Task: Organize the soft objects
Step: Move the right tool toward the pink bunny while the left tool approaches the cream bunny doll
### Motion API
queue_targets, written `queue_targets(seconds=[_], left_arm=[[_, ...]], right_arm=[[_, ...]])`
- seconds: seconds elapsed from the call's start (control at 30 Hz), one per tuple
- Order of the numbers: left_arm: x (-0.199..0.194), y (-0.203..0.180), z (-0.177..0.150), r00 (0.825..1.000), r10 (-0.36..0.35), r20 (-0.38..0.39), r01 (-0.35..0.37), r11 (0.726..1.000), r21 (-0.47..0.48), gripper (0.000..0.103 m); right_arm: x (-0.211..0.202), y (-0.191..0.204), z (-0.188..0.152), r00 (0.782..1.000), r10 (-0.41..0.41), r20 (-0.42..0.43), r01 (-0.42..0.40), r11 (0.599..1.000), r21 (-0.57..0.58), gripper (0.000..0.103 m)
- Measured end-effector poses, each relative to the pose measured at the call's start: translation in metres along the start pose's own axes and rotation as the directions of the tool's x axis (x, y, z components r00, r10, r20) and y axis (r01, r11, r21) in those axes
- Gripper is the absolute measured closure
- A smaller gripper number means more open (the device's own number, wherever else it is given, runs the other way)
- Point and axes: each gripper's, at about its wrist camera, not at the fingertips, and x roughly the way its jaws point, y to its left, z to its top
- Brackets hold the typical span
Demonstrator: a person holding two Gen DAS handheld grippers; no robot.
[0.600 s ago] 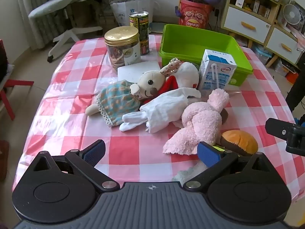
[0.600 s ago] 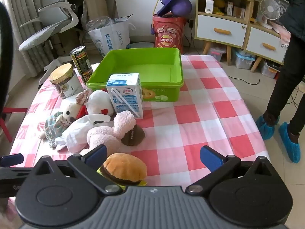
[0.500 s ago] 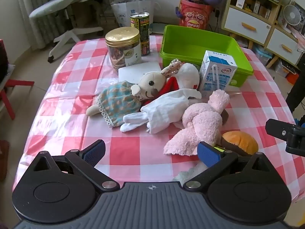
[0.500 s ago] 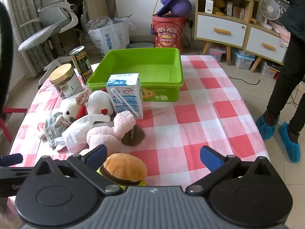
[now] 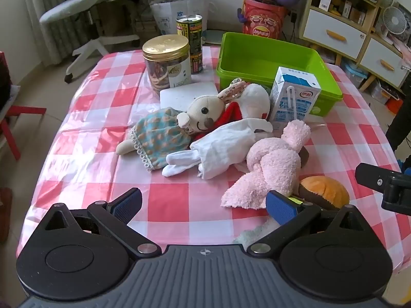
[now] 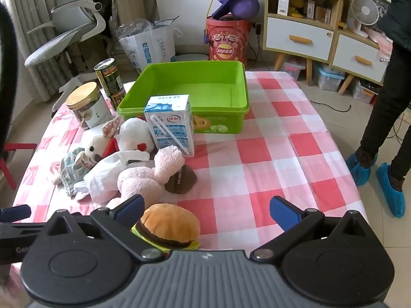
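Soft toys lie in a heap on the checked table: a rabbit doll in a teal dress (image 5: 164, 128), a white cloth toy (image 5: 223, 146), a white plush (image 5: 254, 100), a pink plush (image 5: 272, 164) (image 6: 143, 177), a brown plush (image 6: 181, 179) and a plush burger (image 6: 169, 224) (image 5: 323, 190). An empty green bin (image 5: 269, 56) (image 6: 195, 87) stands behind them. My left gripper (image 5: 203, 205) is open and empty, in front of the heap. My right gripper (image 6: 205, 210) is open and empty, with the burger just inside its left finger.
A milk carton (image 5: 295, 97) (image 6: 169, 125) stands against the bin's front. A gold-lidded jar (image 5: 167, 59) and a tall can (image 5: 190, 41) stand at the back left, with a white flat block (image 5: 187, 93) beside them. A person's legs (image 6: 380, 118) stand right of the table.
Both views are nearly the same; the left gripper has shifted very slightly. Nothing was grasped or released.
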Motion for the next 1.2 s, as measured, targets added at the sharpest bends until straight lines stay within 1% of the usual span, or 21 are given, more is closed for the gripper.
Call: queue_targets(seconds=[0.57,0.7,0.8,0.87,0.97,1.07,1.13,1.2], left_arm=[[0.007,0.008,0.003,1.0,0.009,-0.005,-0.009,1.0,-0.018,0.005],[0.015,0.02,0.004,1.0,0.009,0.016,-0.008,1.0,-0.028,0.005],[0.024,0.032,0.006,0.999,-0.007,0.041,0.008,0.999,-0.033,0.005],[0.032,0.04,0.008,0.998,-0.027,0.05,0.029,0.999,-0.026,0.005],[0.051,0.052,0.013,0.998,-0.057,0.042,0.058,0.998,-0.023,0.005],[0.067,0.064,0.022,0.996,-0.086,0.026,0.087,0.994,-0.059,0.006],[0.073,0.07,0.028,0.992,-0.113,0.049,0.117,0.989,-0.09,0.008],[0.075,0.073,0.032,0.985,-0.15,0.086,0.158,0.982,-0.098,0.01]], right_arm=[[0.012,0.006,-0.001,0.999,0.02,-0.045,-0.02,1.0,0.009,0.018],[0.016,0.005,0.001,0.999,0.026,-0.046,-0.025,1.0,0.011,0.018],[0.023,0.002,0.003,0.998,0.04,-0.038,-0.039,0.999,0.019,0.018],[0.03,0.0,0.005,0.997,0.065,-0.048,-0.063,0.997,0.035,0.018],[0.045,-0.003,0.009,0.987,0.143,-0.072,-0.138,0.987,0.081,0.018],[0.057,0.0,0.013,0.976,0.198,-0.091,-0.189,0.977,0.102,0.018],[0.062,0.004,0.015,0.968,0.233,-0.095,-0.222,0.968,0.112,0.019],[0.067,0.009,0.017,0.958,0.27,-0.094,-0.257,0.958,0.128,0.026]])
